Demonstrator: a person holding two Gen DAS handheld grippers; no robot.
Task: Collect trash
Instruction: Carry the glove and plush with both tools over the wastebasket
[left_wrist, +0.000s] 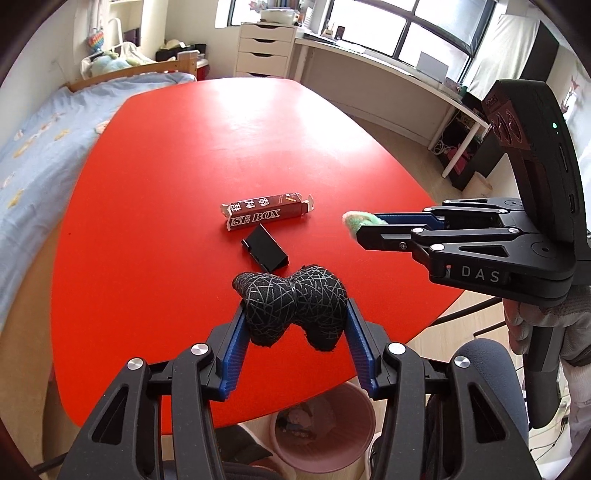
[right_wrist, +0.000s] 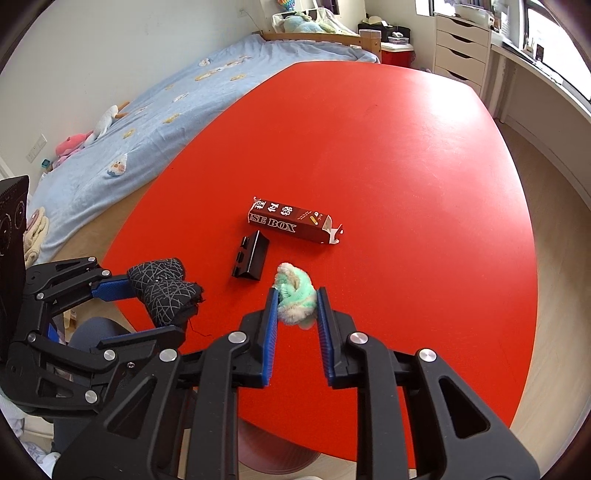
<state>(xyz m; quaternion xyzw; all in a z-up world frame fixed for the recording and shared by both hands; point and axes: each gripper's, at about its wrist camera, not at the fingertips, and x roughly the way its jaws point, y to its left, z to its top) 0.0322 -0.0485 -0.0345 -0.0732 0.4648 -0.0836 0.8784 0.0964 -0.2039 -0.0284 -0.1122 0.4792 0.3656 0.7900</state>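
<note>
The left gripper (left_wrist: 293, 314) has its jaws clamped on a black webbed pouch (left_wrist: 291, 304); the right gripper's (right_wrist: 295, 295) jaws pinch a green fuzzy wad (right_wrist: 295, 291) — both just short of the brown carton (right_wrist: 293, 220) on the red worktop (right_wrist: 406, 166), black clip (right_wrist: 251, 260) between.

The red table (left_wrist: 177, 147) has a smooth, semi-gloss top that mirrors window light. On it, the brown carton (left_wrist: 266, 210) looks like printed cardboard, and just beside the carton the black clip (left_wrist: 264, 248) is shiny plastic. The black bundle (left_wrist: 295, 302) is matt cloth with grey threads; the green tuft (right_wrist: 295, 295) is fuzzy fabric.
</note>
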